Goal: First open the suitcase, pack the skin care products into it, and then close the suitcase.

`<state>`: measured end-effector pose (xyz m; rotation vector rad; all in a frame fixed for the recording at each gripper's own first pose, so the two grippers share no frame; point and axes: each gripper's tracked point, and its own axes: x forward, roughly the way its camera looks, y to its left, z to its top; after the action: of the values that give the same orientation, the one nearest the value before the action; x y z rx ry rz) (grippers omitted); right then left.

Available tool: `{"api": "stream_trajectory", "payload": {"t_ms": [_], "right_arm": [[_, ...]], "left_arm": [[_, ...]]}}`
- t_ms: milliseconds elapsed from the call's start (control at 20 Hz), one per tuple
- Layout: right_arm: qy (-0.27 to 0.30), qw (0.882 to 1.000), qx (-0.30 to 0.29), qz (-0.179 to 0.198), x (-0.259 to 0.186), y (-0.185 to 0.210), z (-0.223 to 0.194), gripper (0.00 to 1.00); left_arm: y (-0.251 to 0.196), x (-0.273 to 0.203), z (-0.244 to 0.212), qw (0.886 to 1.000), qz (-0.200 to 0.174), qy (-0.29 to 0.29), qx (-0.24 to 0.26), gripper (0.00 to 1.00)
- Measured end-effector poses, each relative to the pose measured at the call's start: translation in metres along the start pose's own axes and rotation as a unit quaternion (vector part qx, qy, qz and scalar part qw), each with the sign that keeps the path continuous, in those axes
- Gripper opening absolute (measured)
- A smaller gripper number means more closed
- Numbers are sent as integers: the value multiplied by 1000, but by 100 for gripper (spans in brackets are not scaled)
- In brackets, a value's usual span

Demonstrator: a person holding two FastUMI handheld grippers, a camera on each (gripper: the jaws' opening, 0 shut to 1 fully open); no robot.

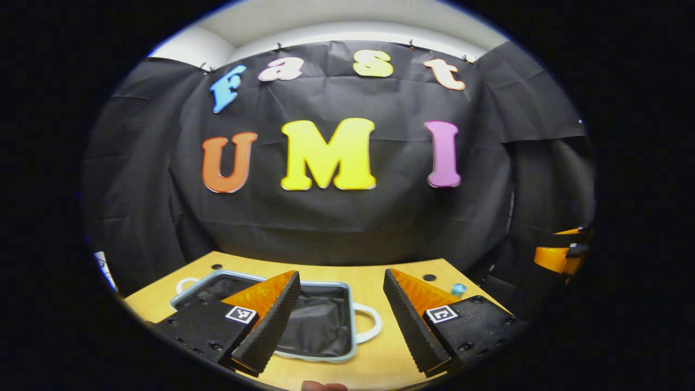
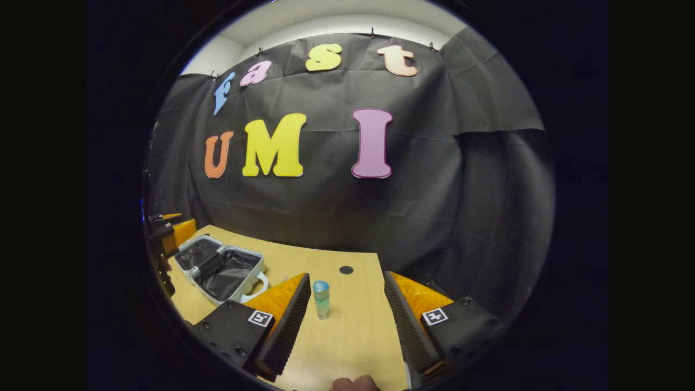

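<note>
A pale blue suitcase (image 1: 320,320) lies open and flat on the wooden table (image 1: 374,277), its dark lining showing and a white handle at its right side. My left gripper (image 1: 342,315) hovers open above its right half, nothing between the fingers. A small bottle (image 1: 459,289) with a blue cap peeks out behind the right finger. In the right gripper view the same suitcase (image 2: 225,269) lies at the left, both halves spread. The greenish bottle (image 2: 321,299) stands upright just ahead of my right gripper (image 2: 347,320), which is open and empty, with the bottle nearer its left finger.
A dark round hole (image 2: 346,270) marks the tabletop behind the bottle, and two more (image 1: 429,277) show in the left gripper view. The other gripper (image 2: 168,231) appears at the left edge beyond the suitcase. The table's right edge drops off close to my right finger.
</note>
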<state>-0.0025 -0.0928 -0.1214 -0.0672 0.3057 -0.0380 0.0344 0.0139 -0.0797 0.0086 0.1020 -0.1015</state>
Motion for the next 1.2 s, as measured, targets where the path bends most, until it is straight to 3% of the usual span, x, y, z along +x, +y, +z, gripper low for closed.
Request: {"api": "stream_trajectory", "payload": {"t_ms": [300, 700, 1200], "right_arm": [[32, 999, -2, -17, -13, -42, -34, 81], [101, 993, 5, -54, -30, -95, -87, 81], [119, 989, 19, -85, -30, -105, -88, 81]], "left_arm": [[-80, 33, -87, 994, -61, 85, -14, 98], [-111, 93, -169, 987, -51, 153, -16, 98], [-115, 153, -212, 982, -39, 185, -7, 98]]}}
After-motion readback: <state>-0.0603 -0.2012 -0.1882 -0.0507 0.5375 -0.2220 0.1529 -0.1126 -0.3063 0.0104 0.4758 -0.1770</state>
